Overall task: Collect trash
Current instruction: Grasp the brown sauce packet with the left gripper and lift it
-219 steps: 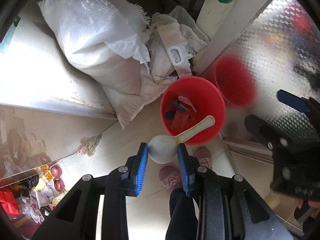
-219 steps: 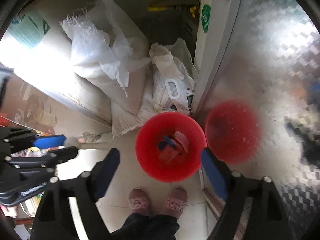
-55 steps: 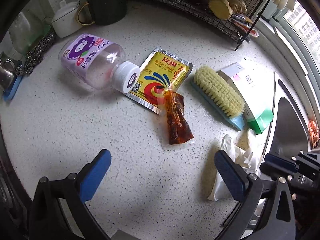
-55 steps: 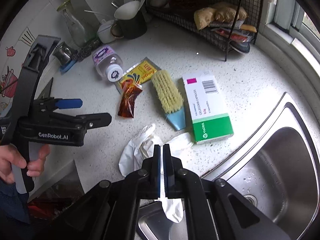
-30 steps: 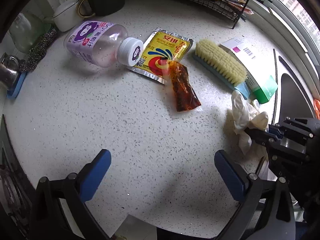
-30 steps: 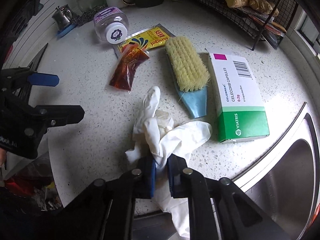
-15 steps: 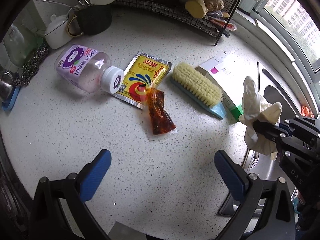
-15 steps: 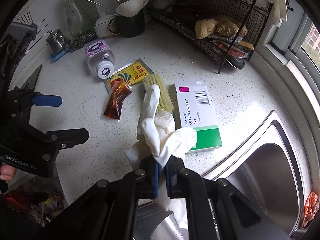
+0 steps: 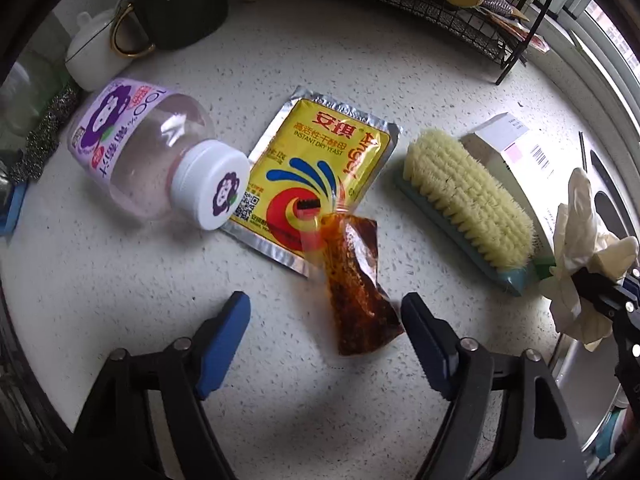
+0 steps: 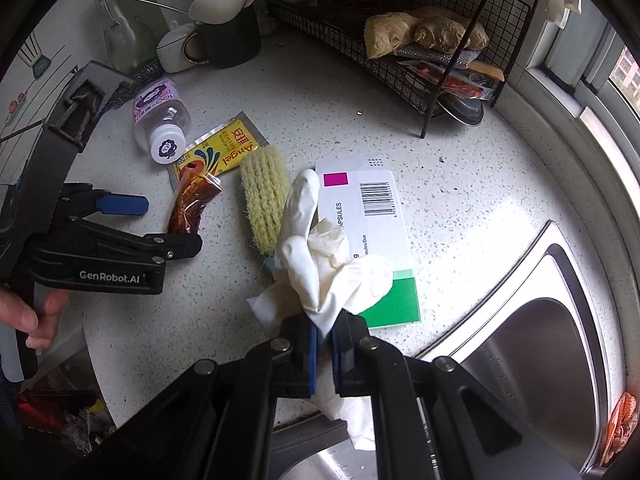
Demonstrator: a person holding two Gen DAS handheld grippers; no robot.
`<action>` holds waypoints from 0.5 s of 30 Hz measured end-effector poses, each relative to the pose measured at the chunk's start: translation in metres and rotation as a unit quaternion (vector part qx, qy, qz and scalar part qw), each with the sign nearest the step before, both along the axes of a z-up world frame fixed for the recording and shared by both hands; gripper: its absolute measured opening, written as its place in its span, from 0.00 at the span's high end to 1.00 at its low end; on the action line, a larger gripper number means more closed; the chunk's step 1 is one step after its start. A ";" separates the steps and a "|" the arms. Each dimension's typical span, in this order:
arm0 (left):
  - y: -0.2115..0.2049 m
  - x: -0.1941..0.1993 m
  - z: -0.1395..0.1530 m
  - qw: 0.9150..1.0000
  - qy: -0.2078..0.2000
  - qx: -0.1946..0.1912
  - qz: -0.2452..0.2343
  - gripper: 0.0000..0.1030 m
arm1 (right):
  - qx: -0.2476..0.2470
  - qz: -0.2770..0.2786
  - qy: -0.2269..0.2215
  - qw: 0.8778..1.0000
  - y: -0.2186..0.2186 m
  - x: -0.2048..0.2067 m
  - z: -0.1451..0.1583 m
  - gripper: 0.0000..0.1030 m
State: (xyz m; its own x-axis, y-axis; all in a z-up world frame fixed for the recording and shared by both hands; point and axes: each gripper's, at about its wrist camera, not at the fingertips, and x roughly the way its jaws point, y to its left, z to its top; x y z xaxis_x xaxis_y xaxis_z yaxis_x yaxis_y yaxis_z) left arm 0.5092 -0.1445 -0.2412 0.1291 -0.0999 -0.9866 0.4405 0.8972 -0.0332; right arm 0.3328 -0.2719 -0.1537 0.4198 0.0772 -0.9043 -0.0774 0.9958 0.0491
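- Sauce sachet (image 9: 356, 280) lies flat on the speckled worktop (image 9: 160, 300), its lower end between the blue pads of the left gripper (image 9: 324, 344); top corner overlaps the yellow yeast packet (image 9: 320, 168) further ahead of the gripper
- Left gripper pointing straight down at the worktop; jaws closing, sachet between them, pads not yet touching it as far as the left wrist view shows
- Judged handling of sachet: light, soft, film skin likely slick; filling oily and red-brown, would shift away under a pinch; a hard squeeze risks bursting a seal
- Judged grip site: across the narrow width near the lower end, or on the flat sealed edge; pads need to come down to worktop level, else they slide over the film
- Right gripper (image 10: 324, 344) clamped together on the white glove (image 10: 320, 256); glove bunched, limp, hanging below the jaws and lifted off the worktop
- Judged handling of glove: very light, stretchy, no stiffness; grip on the bunched middle looks secure; loose fingers may snag on things nearby
- Scrub brush (image 9: 464, 204) and medicine box (image 10: 368, 236) to the right of the left gripper; clear bottle (image 9: 152, 148) ahead and to its left
- Sink (image 10: 540, 340) to the right of the right gripper; trash bin not visible
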 end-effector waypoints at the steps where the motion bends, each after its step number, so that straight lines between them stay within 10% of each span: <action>1: -0.002 0.001 0.001 1.000 -0.005 0.003 -0.002 0.37 | 0.001 0.000 0.001 1.000 -0.001 0.002 -0.001 0.95; 6: -0.008 0.000 0.006 1.000 -0.005 0.002 -0.018 0.78 | 0.007 0.004 0.003 1.000 0.001 0.007 -0.003 0.95; 15: 0.008 -0.039 0.037 0.998 -0.015 -0.012 -0.059 0.92 | 0.018 0.020 -0.008 1.000 0.012 -0.003 0.012 0.95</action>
State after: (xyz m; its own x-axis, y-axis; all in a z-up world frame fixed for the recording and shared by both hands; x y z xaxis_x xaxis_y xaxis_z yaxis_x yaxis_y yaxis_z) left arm 0.4701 -0.1362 -0.2040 0.1455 -0.1388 -0.9796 0.5439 0.8383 -0.0380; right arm 0.3303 -0.2596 -0.1421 0.4298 0.1260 -0.8941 -0.1178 0.9896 0.0828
